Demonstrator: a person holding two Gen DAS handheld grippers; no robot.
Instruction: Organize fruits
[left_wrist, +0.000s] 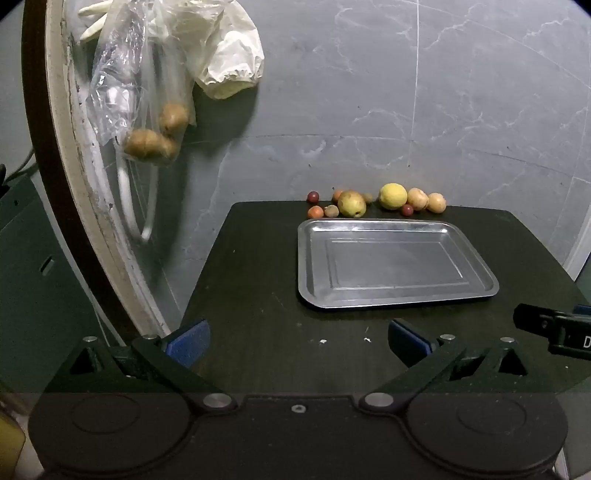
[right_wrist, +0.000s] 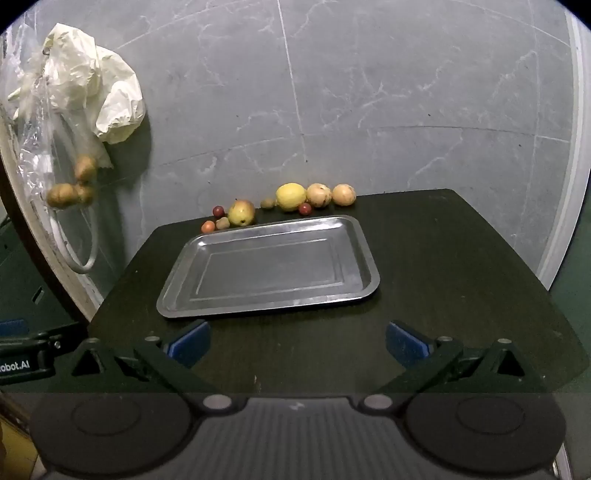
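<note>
Dark, matte tabletop (left_wrist: 258, 295) set against a grey marbled tile wall (left_wrist: 406, 92). A shallow rectangular stainless-steel tray (left_wrist: 397, 291) lies flat near the middle of it, nothing inside.

Fruit sits in a loose row along the far edge, between tray and wall, all on the tabletop and outside the tray. From the left wrist view: a small dark-red round fruit (left_wrist: 313, 196), a small orange round fruit (left_wrist: 315, 212), a yellow-green apple with a blush (left_wrist: 351, 203), a round yellow lemon (left_wrist: 393, 196), a second small dark-red fruit (left_wrist: 407, 209) just in front of it, then two tan round fruits (left_wrist: 426, 200) touching each other at the right end.

Left tool (left_wrist: 297, 341): blue-padded fingers spread wide, holding nothing, low over the near tabletop. Right tool (right_wrist: 297, 341): likewise wide apart, empty, short of the tray's near rim.

On the wall at left, a clear plastic bag holding brown potatoes (left_wrist: 151, 142) hangs beside crumpled cream-coloured bags (left_wrist: 229, 55).
</note>
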